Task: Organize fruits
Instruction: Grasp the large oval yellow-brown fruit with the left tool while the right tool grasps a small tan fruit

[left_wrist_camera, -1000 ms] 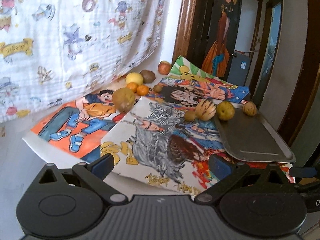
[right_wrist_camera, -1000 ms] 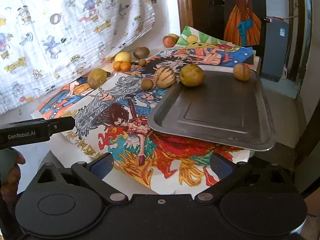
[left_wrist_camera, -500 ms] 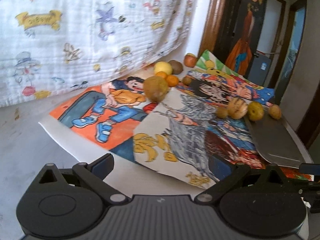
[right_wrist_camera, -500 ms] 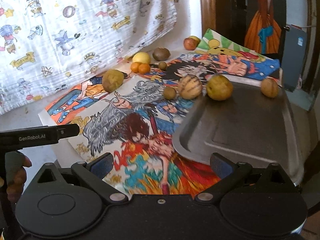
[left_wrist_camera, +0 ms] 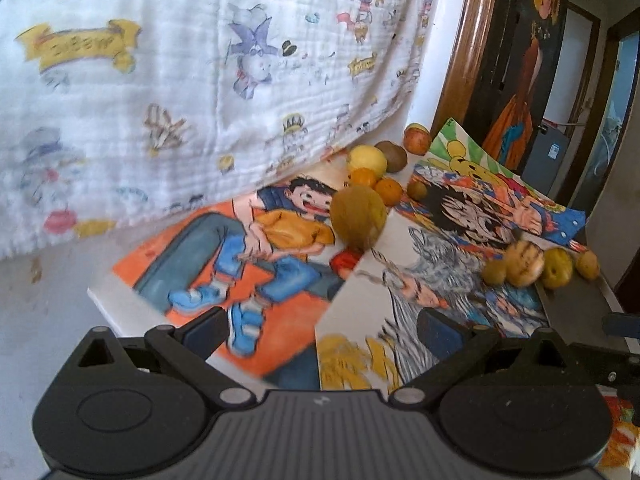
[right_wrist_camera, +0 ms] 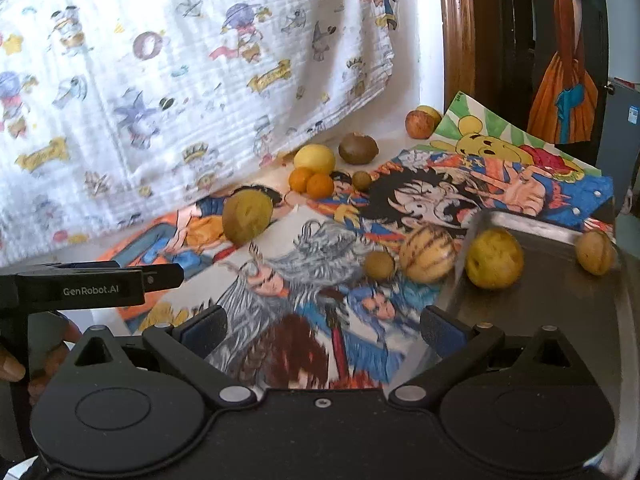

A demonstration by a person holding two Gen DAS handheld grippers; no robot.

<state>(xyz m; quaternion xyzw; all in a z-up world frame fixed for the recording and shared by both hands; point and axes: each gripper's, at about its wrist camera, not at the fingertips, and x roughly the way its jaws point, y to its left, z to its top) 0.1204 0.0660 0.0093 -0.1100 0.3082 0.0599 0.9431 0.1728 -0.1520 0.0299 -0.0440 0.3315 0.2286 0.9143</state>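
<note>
Several fruits lie on cartoon posters. A large brownish-yellow fruit (left_wrist_camera: 358,216) (right_wrist_camera: 247,218) sits ahead of my left gripper (left_wrist_camera: 326,328), which is open and empty. A striped melon (right_wrist_camera: 427,254), a small brown fruit (right_wrist_camera: 379,265), a yellow fruit (right_wrist_camera: 495,258) and a tan fruit (right_wrist_camera: 595,252) sit at the far edge of the grey metal tray (right_wrist_camera: 560,320). A lemon (right_wrist_camera: 314,159), two oranges (right_wrist_camera: 312,182), a kiwi (right_wrist_camera: 358,149) and an apple (right_wrist_camera: 419,123) lie further back. My right gripper (right_wrist_camera: 324,330) is open and empty, at the tray's left edge.
A white cartoon-print cloth (left_wrist_camera: 180,80) hangs behind the table on the left. A brown door frame (right_wrist_camera: 456,40) and a dark painted panel (right_wrist_camera: 568,60) stand at the back right. The left gripper's body (right_wrist_camera: 80,288) shows at the left of the right wrist view.
Both grippers have moved forward and left over the posters. The fruits look larger and nearer. The tray has slid to the right side of both views. No fruit has moved.
</note>
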